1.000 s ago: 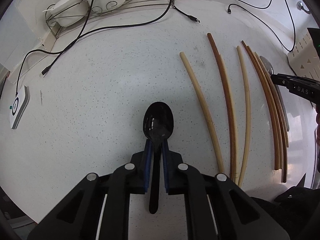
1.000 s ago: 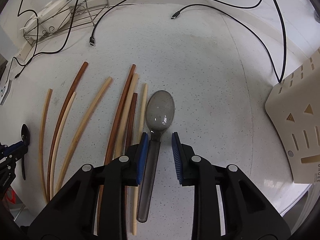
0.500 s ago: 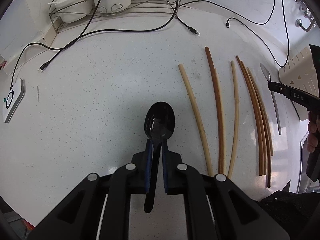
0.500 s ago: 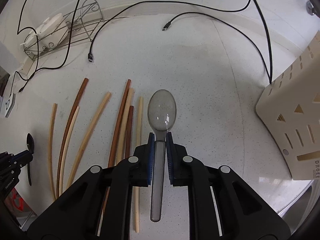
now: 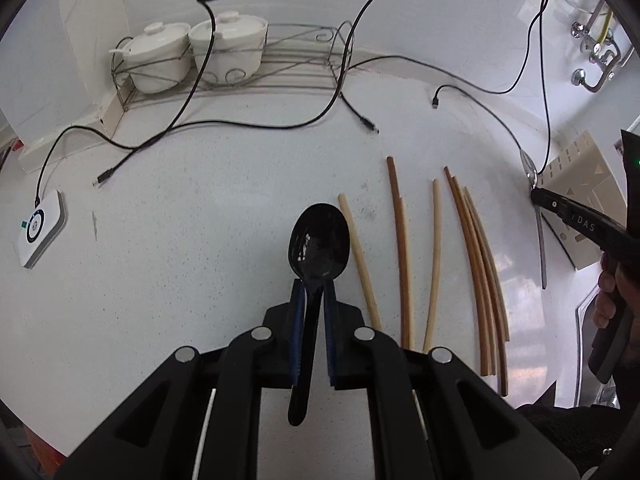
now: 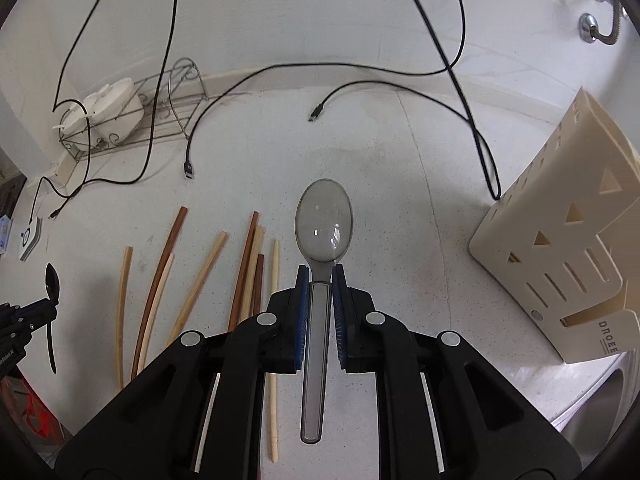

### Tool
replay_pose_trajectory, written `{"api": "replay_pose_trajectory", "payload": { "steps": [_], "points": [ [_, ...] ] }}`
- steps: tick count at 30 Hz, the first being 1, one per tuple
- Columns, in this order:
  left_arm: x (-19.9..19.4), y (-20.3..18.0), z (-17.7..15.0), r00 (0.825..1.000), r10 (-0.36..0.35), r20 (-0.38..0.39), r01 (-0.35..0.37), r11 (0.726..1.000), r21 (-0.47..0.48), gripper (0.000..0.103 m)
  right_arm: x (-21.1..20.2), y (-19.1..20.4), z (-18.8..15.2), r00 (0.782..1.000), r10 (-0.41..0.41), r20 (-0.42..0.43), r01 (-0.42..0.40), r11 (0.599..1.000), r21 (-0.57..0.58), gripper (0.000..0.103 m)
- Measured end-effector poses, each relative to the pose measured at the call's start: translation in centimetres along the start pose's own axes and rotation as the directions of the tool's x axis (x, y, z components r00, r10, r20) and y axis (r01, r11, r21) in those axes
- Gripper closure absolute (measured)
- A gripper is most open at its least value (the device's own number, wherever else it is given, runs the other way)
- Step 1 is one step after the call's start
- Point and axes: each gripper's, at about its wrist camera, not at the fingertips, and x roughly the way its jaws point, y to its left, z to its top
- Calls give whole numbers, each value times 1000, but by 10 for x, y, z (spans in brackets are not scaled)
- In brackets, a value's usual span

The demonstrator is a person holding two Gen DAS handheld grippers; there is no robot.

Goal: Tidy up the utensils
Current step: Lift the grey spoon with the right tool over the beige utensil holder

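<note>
My left gripper (image 5: 311,285) is shut on the neck of a black spoon (image 5: 318,240), which hangs above the white counter with its bowl pointing away from me. A grey translucent spoon (image 6: 324,224) is clamped the same way in my right gripper (image 6: 320,272), also lifted off the counter. Several wooden chopsticks (image 5: 402,256) (image 6: 244,272) lie side by side on the counter between the two grippers. In the left wrist view the right gripper (image 5: 538,196) shows at the right edge with the grey spoon (image 5: 540,240); the right wrist view shows the left gripper (image 6: 50,300) with the black spoon (image 6: 51,280).
A cream slotted utensil holder (image 6: 560,264) stands at the right, by a sink edge (image 6: 600,408). A wire rack (image 5: 240,72) with two white lidded pots sits at the back wall. Black cables (image 5: 240,124) trail across the counter. A small white device (image 5: 38,228) lies at the left.
My right gripper closed on the grey spoon. Both grippers rose from the counter with their spoons and tilted up, so more of the back wall shows.
</note>
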Motion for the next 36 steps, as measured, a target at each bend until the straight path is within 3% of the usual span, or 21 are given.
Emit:
{"api": "replay_pose_trajectory", "payload": {
  "steps": [3,7,12,15,17,22,25,31,36],
  "points": [
    [-11,-6,4,999,-18,39,18,1000,-11,94,-18,-6,-2,997,-7,72,7,1000,9,92],
    [-19,-28,12,997,-27,66,24,998,50,94,-41,-19,-9,986,-58,159,52,998,43,92],
    [-28,-58,23,992,-67,106,54,990,129,94,-72,-39,-23,948,-171,268,149,984,100,92],
    [-45,-83,38,981,-132,143,104,977,186,94,-93,-51,-30,916,-227,332,197,973,122,92],
    [-57,-102,48,969,-169,182,123,963,239,94,-104,-60,-32,906,-229,357,194,972,130,92],
    [-73,-144,72,936,-269,229,189,929,319,94,-129,-89,-40,856,-288,429,226,955,190,92],
    [-73,-175,80,916,-317,245,203,894,399,94,-143,-108,-45,828,-314,465,232,946,226,92],
    [-74,-233,92,868,-420,265,253,833,492,94,-170,-134,-49,745,-363,560,264,931,252,92],
    [-71,-273,105,822,-493,287,295,798,526,94,-186,-139,-51,659,-427,619,329,904,273,92]
  ]
}}
